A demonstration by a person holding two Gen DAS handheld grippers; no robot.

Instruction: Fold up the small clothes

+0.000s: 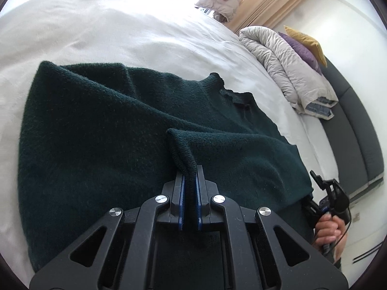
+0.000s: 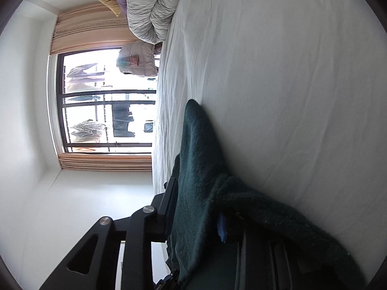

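- Left wrist view: the left tongs (image 1: 190,181) are pressed together on a ribbed edge of the dark green sweater (image 1: 101,125), which rises as a small peak just ahead of the blue pads (image 1: 183,200). The rest of the sweater lies spread on the white bed (image 1: 116,31) ahead of and to both sides of the tongs. A hand (image 1: 330,229) holding the other tool shows low at the right, just past the sweater's edge

- Right wrist view (rolled on its side): the sweater (image 2: 200,169) drapes across the right tongs (image 2: 198,215) and hides one finger; a blue pad (image 2: 222,227) peeks from under the cloth. Cloth lies between the fingers, but whether they pinch it I cannot tell. The bed (image 2: 278,72) stretches away ahead

- Step in hand, as I judge it: taking hold of two points on one edge before a fold. The next move calls for a sure grip by the right tongs, then both lifting together and carrying the edge across the sweater's body without letting it bunch
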